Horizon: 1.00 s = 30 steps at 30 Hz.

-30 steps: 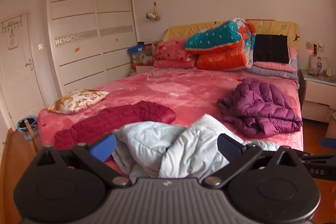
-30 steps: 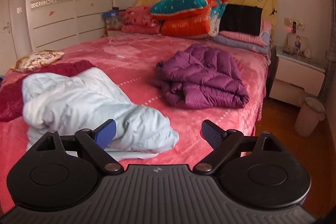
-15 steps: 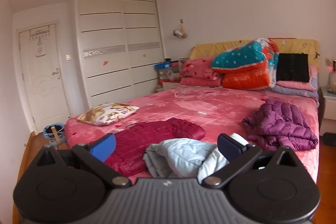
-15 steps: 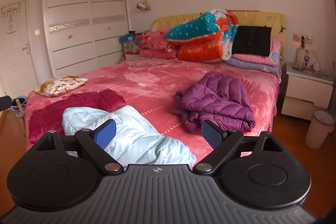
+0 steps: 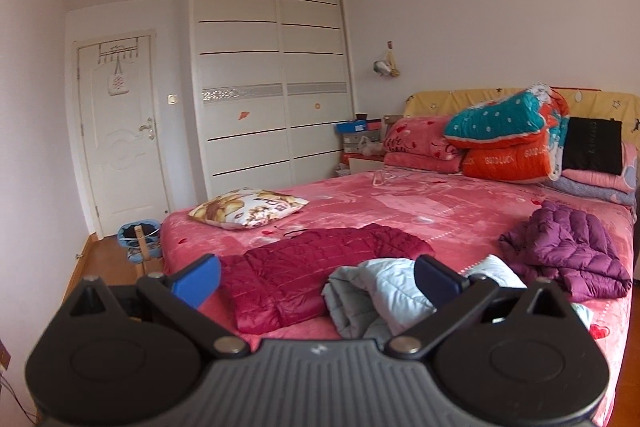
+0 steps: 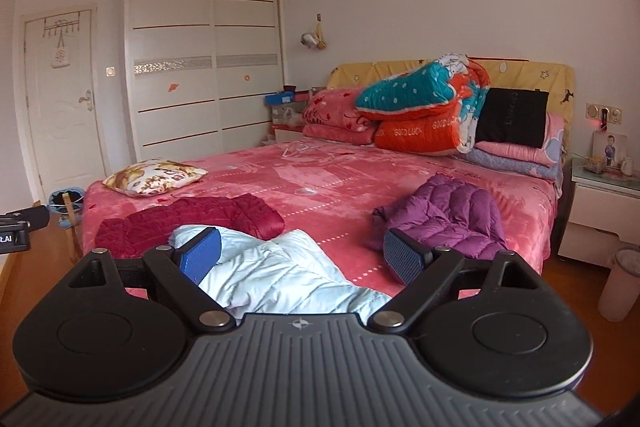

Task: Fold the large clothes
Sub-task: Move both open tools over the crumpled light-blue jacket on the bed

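Three padded jackets lie on a pink bed (image 5: pixel 420 211) (image 6: pixel 340 183). A crumpled pale blue jacket (image 5: pixel 384 291) (image 6: pixel 280 275) sits at the near edge. A dark red jacket (image 5: pixel 312 271) (image 6: pixel 192 219) lies flat to its left. A bunched purple jacket (image 5: pixel 568 251) (image 6: pixel 444 215) rests on the right side. My left gripper (image 5: pixel 316 279) is open and held back from the bed, with nothing between its fingers. My right gripper (image 6: pixel 300 255) is open too, off the near edge above the pale blue jacket, holding nothing.
A floral pillow (image 5: pixel 248 207) (image 6: pixel 154 177) lies at the bed's left edge. Folded quilts and pillows (image 6: pixel 424 111) are stacked at the headboard. A wardrobe (image 5: pixel 272 87) and door (image 5: pixel 120 131) stand left. A nightstand (image 6: pixel 604 203) and waste bin (image 6: pixel 620 283) stand right.
Both grippers have drawn back and risen away from the bed, so the jackets look smaller and more of the room shows. Both stay open. The jackets have not moved.
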Tool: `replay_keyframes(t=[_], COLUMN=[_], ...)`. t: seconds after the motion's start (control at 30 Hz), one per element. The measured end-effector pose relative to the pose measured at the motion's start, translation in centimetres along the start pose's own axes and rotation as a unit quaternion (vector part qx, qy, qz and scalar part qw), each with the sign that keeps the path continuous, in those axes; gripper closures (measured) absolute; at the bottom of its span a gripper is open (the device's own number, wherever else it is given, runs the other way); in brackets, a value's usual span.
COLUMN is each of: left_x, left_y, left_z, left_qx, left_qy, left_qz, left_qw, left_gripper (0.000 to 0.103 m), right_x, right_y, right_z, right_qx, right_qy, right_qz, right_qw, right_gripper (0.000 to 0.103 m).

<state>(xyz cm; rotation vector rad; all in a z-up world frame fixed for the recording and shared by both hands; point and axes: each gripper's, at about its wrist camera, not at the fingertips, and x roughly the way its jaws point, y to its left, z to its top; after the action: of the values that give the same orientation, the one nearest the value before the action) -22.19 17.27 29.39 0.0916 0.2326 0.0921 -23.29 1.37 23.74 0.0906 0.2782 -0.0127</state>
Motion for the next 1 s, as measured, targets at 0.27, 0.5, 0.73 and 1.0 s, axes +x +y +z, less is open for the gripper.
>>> replay_keyframes(t=[0.27,0.5,0.73,1.0], left_x=[-0.2,0.3,0.9,1.8], left_y=[1.5,2.3,2.4,1.5], left_z=[-0.6,-1.4,-2.2,-2.7], left_qx=[-0.010,-0.014,-0.015,-0.014], left_qy=[0.007,0.018,0.028,0.041], left_qz=[0.018,0.028,0.031,0.030], left_qw=[0.9998,0.9993,0.9990,0.9986], left_gripper=[0.001,0.001,0.001,0.001], right_x=[1.0,2.1,2.7,3.4], right_y=[0.7,0.7,-0.2,-0.2], right_z=[0.4,-0.2,-1.0,-1.6], right_qx=[-0.018,-0.040,-0.038,-0.053], right_qy=[0.005,0.010,0.020,0.001], right_qz=[0.022,0.041,0.053,0.064], right_qw=[1.000,0.998,0.998,0.997], right_gripper=[0.000,0.000,0.000,0.000])
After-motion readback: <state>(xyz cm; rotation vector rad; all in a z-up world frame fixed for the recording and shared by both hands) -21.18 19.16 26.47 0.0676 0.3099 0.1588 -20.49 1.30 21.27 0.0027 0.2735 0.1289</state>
